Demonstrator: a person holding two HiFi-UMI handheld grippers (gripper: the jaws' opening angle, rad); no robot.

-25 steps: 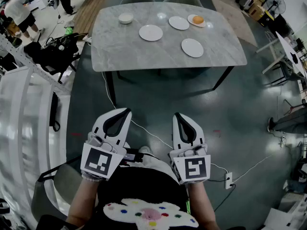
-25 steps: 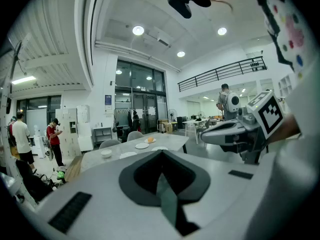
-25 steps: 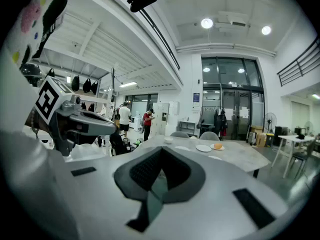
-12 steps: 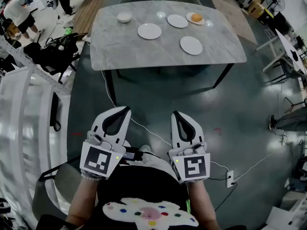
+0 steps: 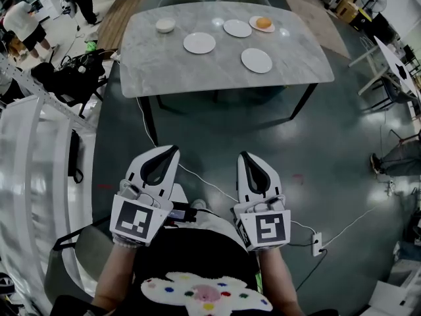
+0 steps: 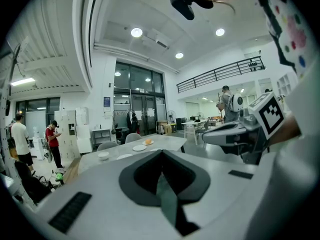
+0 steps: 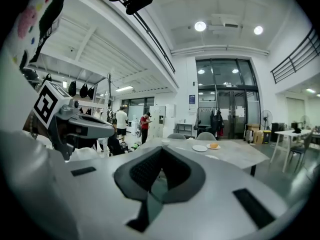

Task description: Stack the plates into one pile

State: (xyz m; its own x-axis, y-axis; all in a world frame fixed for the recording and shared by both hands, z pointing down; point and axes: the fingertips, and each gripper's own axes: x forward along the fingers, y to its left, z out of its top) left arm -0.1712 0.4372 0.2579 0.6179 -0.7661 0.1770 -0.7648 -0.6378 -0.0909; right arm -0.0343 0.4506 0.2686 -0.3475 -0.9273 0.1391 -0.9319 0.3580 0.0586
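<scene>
**Both grippers closed and empty, well short of the table**

Low in the head view, close to the waist: left gripper (image 5: 170, 154) and right gripper (image 5: 245, 158), side by side, aimed towards the table. Jaws pressed together on each, with nothing pinched between them, as plainly shown in both gripper views.

Probably the approach stage, with no plate moved yet. To do it well:
- Close the distance first, stopping at the table's near edge.
- Spread the jaws only once beside a rim.
- Pinch an empty plate by its rim, keep it level, and lower it centred onto another empty one.
- Save the loaded plate for the top of the pile, carried flat to avoid rolling the food off.

Ahead, across dark floor and well apart from both grippers: a grey stone-look table (image 5: 197, 78) bearing four white plates, none stacked.
- Towards the right: near plate (image 5: 256, 60), empty.
- Left of it and slightly farther back: middle plate (image 5: 199, 43), empty.
- Farther back still: far plate (image 5: 237, 28), empty.
- Just beside that, to its right: loaded plate (image 5: 253, 24), holding a round orange item (image 5: 264, 22), perhaps fruit or a bun.
- Far left corner: a small white bowl (image 5: 165, 25), contents too small to make out.
</scene>
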